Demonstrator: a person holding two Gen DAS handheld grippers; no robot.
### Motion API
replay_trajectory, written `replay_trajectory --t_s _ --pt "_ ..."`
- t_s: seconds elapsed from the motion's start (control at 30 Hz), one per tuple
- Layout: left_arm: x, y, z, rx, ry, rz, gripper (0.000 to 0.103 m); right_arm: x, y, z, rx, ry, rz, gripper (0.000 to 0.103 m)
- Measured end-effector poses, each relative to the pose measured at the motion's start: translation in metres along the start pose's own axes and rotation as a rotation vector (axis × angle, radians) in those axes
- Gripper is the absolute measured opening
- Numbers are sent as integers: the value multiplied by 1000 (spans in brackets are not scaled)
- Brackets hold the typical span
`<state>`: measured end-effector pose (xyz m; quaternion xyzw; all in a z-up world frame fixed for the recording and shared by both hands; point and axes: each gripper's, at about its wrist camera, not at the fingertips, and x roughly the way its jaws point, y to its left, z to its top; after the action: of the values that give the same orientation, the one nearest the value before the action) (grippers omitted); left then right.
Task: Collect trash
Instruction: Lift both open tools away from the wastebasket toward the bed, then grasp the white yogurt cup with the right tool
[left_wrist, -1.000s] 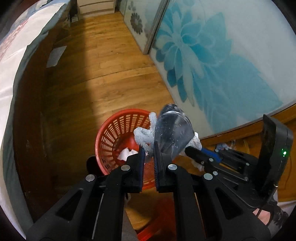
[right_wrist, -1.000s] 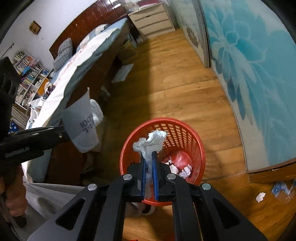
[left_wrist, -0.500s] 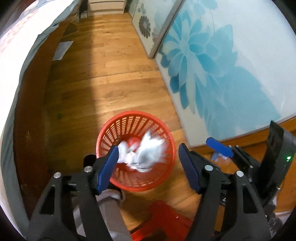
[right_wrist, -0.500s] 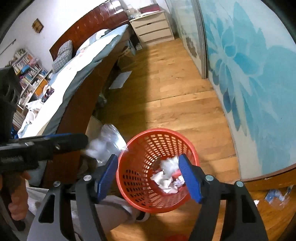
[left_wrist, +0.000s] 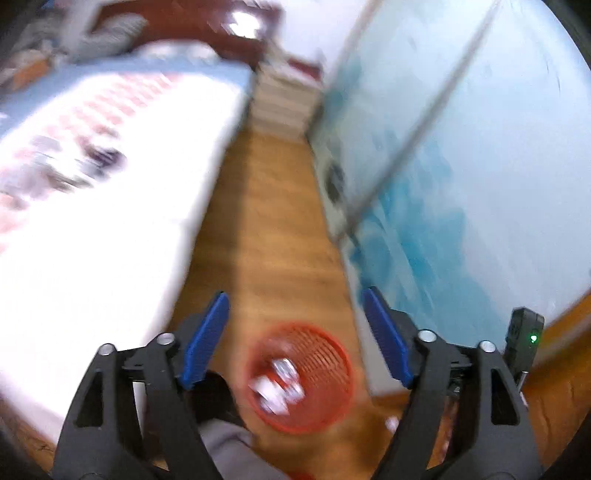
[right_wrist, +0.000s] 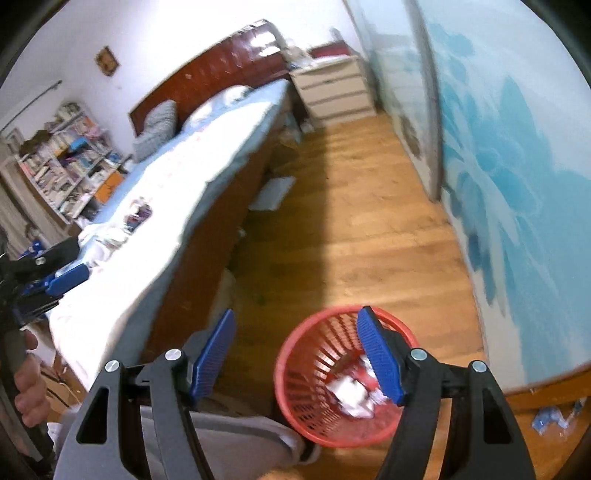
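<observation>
The red plastic lattice waste basket (right_wrist: 341, 384) stands on the wooden plank floor (right_wrist: 354, 236), with crumpled white paper trash (right_wrist: 351, 397) lying at its bottom. In the left wrist view the same basket (left_wrist: 317, 376) and its white scraps (left_wrist: 275, 391) are smeared by blur.

The left gripper (left_wrist: 295, 339) has its blue-padded jaws opening, nothing between them — only floor and basket show through the gap. The right gripper (right_wrist: 297, 356) stands spread wide and bare as well, its right pad overlapping the basket's rim in the picture; whether it touches the rim I cannot tell.

Around the basket: a long bed with a white-and-blue cover (right_wrist: 177, 192) and a dark wooden side panel runs along the left, close to the basket. A sliding wardrobe door with a big blue flower print (right_wrist: 517, 184) lines the right. A white chest of drawers (right_wrist: 336, 92) sits at the far end beside the reddish headboard (right_wrist: 221, 70), and a flat white sheet (right_wrist: 275, 192) lies on the floor by the bed. Blue-and-white scraps (right_wrist: 554, 417) lie on the floor at the lower right — well apart from the basket. A grey trouser leg (right_wrist: 221, 443) fills the foreground just left of the basket.
</observation>
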<state>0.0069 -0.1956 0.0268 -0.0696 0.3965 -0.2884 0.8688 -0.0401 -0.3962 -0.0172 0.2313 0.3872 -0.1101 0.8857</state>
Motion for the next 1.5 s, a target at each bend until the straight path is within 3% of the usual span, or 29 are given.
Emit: replay_trajectory --t_s 0.13,0.2,0.33,0.5,0.63,0.73,0.8,0.97,1.17,1.37,1.5 --pt "-51 71 19 -47 -153 157 81 6 62 21 -77 -26 78 70" --pt "-70 122 20 -112 -215 254 83 18 113 32 -157 -35 127 71" --pt "-84 201 8 -244 -232 351 83 47 207 44 -306 -43 210 71" --pt "-91 273 16 -362 -233 376 83 105 345 56 -465 -30 328 67" --pt "-87 303 26 -376 -234 382 83 156 433 62 -567 -24 353 64" --pt "-88 318 31 -385 -219 367 83 212 472 58 -584 22 333 54" --pt "-87 323 32 -394 -216 348 83 248 480 51 -566 58 334 44" --pt "-88 327 31 -404 -221 327 83 305 486 41 -545 135 307 40" --pt "-80 327 31 -411 -201 318 83 327 489 50 -514 152 280 40" --pt "-79 322 26 -397 -184 326 83 326 490 59 -505 113 265 42" --pt "-81 325 23 -409 -183 335 83 345 491 60 -495 179 272 41"
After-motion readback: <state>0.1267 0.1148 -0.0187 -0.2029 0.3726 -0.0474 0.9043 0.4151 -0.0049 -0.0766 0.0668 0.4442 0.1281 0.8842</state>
